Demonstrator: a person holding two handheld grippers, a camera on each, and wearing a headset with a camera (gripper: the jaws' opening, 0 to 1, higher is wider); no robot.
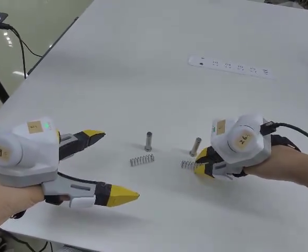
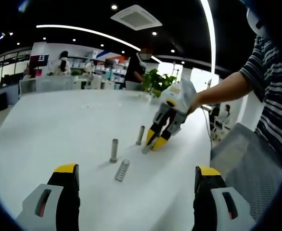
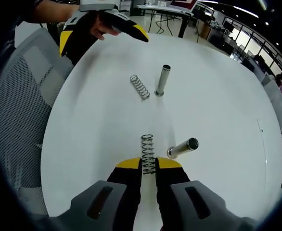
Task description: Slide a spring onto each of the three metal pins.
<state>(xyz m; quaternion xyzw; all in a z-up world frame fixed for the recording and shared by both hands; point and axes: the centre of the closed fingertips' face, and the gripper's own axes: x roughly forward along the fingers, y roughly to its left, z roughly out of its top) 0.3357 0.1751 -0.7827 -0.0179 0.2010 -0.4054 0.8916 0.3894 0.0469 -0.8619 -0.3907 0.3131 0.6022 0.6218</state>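
Observation:
Two short metal pins stand on the white table (image 1: 143, 79): one (image 1: 149, 142) (image 2: 114, 150) (image 3: 163, 80) in the middle, the other (image 1: 195, 146) (image 2: 140, 135) (image 3: 183, 147) just to its right. A loose spring (image 1: 142, 159) (image 2: 122, 170) (image 3: 139, 86) lies in front of the middle pin. My right gripper (image 1: 201, 164) (image 3: 148, 166) (image 2: 155, 142) is low on the table beside the right pin, shut on the end of a second spring (image 1: 188, 165) (image 3: 147, 149) that points forward along the tabletop. My left gripper (image 1: 109, 165) (image 2: 137, 175) (image 3: 102, 29) is open to the left of the loose spring, holding nothing.
A white power strip (image 1: 230, 66) lies at the back right of the table. The table's left edge runs diagonally, with a black cable (image 1: 22, 47) beyond it. A mesh chair (image 3: 20, 110) stands at the near side. People stand far behind (image 2: 64, 65).

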